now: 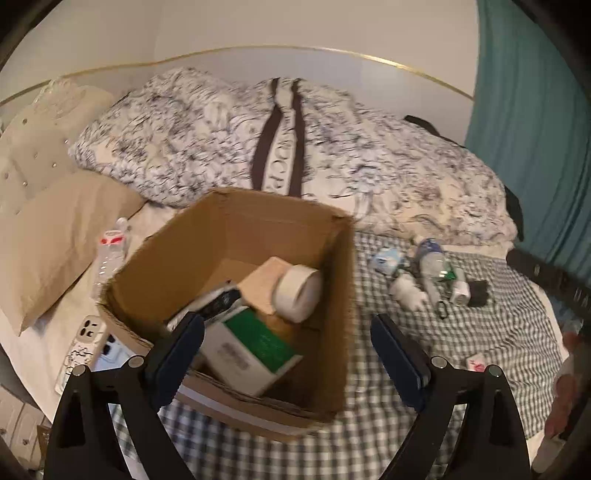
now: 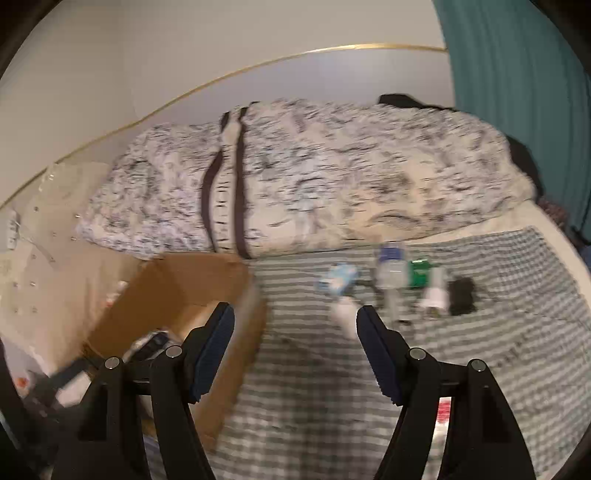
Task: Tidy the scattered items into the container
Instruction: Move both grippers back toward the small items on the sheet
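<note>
The left gripper (image 1: pixel 288 350) hung with jaws wide apart and empty over the cardboard box (image 1: pixel 236 236), which already held a tape roll (image 1: pixel 297 291) and a green-and-white carton (image 1: pixel 255 350). The right gripper (image 2: pixel 295 339), jaws also apart and empty, faced the checked blanket (image 2: pixel 498 332), where a plastic bottle (image 2: pixel 389 273) and other small items lay scattered well apart from the box.

Open cardboard box (image 1: pixel 236 236), part-filled, upright

pale wall (image 1: pixel 258 22); bed (image 1: pixel 424 387) in checked sheet; patterned duvet (image 1: pixel 207 140); teal curtain (image 1: pixel 535 129).
</note>
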Tool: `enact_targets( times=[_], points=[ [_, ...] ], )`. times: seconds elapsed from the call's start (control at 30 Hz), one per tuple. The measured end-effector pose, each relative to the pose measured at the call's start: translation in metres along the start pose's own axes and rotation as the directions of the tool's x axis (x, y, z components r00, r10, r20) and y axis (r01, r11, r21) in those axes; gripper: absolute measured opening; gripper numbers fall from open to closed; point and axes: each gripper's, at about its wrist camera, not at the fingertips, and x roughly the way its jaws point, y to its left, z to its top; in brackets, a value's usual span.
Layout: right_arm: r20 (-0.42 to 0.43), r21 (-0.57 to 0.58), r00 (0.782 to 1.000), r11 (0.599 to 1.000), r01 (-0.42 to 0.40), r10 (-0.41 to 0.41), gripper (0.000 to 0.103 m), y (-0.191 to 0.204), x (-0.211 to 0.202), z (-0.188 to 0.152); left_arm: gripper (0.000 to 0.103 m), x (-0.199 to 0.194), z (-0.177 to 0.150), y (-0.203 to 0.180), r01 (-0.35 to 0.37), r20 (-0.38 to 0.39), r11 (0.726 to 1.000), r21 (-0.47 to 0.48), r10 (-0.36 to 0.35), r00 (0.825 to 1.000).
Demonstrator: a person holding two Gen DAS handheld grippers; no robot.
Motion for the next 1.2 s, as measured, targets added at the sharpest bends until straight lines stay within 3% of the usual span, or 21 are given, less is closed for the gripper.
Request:
enact_targets(
  times=[0.23, 0.43, 0.67, 0.93, 1.03, 1.2],
  points=[
    [0.003, -0.033, 0.997, 0.996, 0.080, -0.080, 0.070, -0.067, -0.039, -0.043, 0.097, -0.020, -0.015, -0.060, 0.063, 0.031, 0.996, 0.056, -0.065, 0.997],
    [-0.026, 0.021, 0.993, 0.993, 0.117, -0.117, 0.070, -0.115, -0.057, -0.074, 0.097, -0.019, -0.042, -0.111, 0.107, -0.001, 0.987, 0.117, -0.107, 0.994],
    [0.005, 0.121, 0.992, 0.985, 0.125, -0.126, 0.070, -0.168, -0.075, -0.091, 0.097, -0.007, -0.079, -0.172, 0.209, -0.062, 0.964, 0.161, -0.202, 0.977],
    [-0.001, 0.216, 0.990, 0.967, 0.138, -0.141, 0.070, -0.226, -0.080, -0.107, 0.097, 0.040, -0.103, -0.256, 0.245, -0.130, 0.942, 0.228, -0.220, 0.967],
    [-0.020, 0.241, 0.987, 0.957, 0.162, -0.161, 0.070, -0.250, -0.076, -0.114, 0.097, 0.068, -0.109, -0.280, 0.271, -0.185, 0.936, 0.224, -0.232, 0.955],
    [-0.059, 0.274, 0.981, 0.942, 0.193, -0.184, 0.070, -0.287, -0.062, -0.120, 0.097, 0.116, -0.120, -0.311, 0.244, -0.229, 0.934, 0.260, -0.186, 0.955]
  ],
)
